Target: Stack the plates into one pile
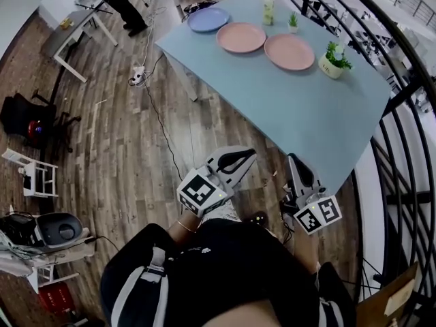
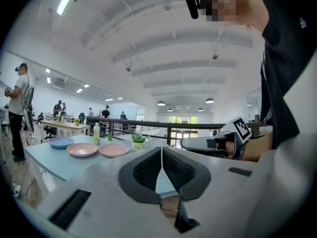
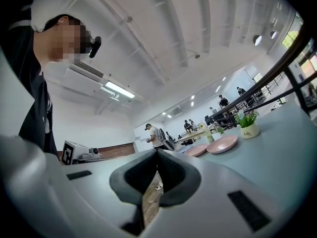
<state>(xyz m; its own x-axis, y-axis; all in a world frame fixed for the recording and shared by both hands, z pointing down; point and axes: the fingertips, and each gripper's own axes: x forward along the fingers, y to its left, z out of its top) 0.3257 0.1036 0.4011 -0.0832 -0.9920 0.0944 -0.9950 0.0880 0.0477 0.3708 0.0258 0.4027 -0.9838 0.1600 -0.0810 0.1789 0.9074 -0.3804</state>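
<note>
Head view: the blue plate (image 1: 208, 19), first pink plate (image 1: 241, 37) and second pink plate (image 1: 289, 51) lie unstacked in a row left of the potted plant (image 1: 334, 58) on the bench (image 1: 300, 118).
Left gripper view: the left gripper (image 2: 162, 150) is clenched on nothing.
Right gripper view: the right gripper (image 3: 157, 152) is clenched too, empty.

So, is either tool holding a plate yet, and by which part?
Nothing is held: left tool and right tool are both shut and empty; the blue plate and two pink plates lie apart on the table.
</note>
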